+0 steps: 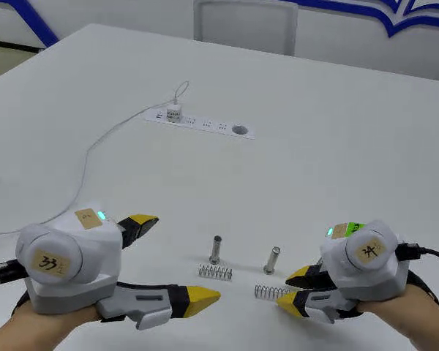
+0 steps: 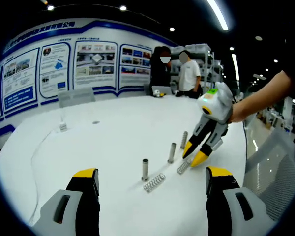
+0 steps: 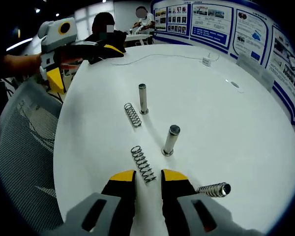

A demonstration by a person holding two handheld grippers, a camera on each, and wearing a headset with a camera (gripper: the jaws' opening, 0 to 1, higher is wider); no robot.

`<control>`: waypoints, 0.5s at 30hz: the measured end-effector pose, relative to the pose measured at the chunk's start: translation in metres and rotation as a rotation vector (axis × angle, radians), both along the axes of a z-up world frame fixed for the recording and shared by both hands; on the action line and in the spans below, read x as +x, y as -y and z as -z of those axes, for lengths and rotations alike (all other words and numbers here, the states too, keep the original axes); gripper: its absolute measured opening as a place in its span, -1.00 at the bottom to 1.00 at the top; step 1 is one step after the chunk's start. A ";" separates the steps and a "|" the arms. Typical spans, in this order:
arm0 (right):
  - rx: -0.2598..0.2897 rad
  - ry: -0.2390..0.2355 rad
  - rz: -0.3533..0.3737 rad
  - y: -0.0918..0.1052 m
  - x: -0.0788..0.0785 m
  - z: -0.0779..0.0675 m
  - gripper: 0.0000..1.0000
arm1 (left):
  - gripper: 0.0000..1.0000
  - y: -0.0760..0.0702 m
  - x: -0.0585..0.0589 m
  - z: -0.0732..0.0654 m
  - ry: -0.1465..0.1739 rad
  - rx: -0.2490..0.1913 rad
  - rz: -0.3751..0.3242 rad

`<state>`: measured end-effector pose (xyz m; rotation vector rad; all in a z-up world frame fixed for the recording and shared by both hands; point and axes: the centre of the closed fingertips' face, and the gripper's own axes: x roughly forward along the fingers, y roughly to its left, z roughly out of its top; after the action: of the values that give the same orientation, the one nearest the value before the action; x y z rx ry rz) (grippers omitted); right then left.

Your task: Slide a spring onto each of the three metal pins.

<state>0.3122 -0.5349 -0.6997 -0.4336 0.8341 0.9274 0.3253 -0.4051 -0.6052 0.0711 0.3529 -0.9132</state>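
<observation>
The left gripper (image 1: 186, 256) is held low over the table (image 1: 293, 146) at the near left. Its body is laid on its side and aimed to the right, with the jaws spread wide and nothing between them. The right gripper (image 1: 284, 289) is held low at the near right and aimed leftward, toward the other. Its jaws are parted by a narrow gap only, and nothing is seen clamped in them.

The first spring (image 1: 271, 292) is laid flat just ahead of those tips, its long axis roughly along the right gripper's line and one end at the mouth of the gap; whether it is touched cannot be told. The second spring (image 1: 215, 272) is laid flat further left, long axis across the head view, just beside the foot of the left pin (image 1: 216, 248). That pin and the middle pin (image 1: 272, 259) are stood upright, heads up, both bare. In the right gripper view a third pin (image 3: 214, 189) is seen beside the right jaw, with coils wound around its shaft. A power strip (image 1: 201, 124) is set well beyond.
</observation>
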 end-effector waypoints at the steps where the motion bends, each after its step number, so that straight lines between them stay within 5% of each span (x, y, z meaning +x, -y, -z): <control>1: 0.001 -0.008 -0.006 -0.001 -0.001 0.001 -0.59 | 0.85 0.000 0.001 0.001 -0.003 0.009 0.002; 4: 0.001 -0.017 -0.014 -0.001 -0.001 0.004 -0.59 | 0.83 -0.001 0.001 0.005 0.000 0.036 0.013; 15: -0.004 -0.021 -0.044 -0.002 -0.004 0.006 -0.70 | 0.78 0.001 -0.001 0.006 -0.015 0.029 0.024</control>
<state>0.3079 -0.5327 -0.7060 -0.4475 0.8481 0.9722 0.3241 -0.4063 -0.6114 0.0953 0.3798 -0.9329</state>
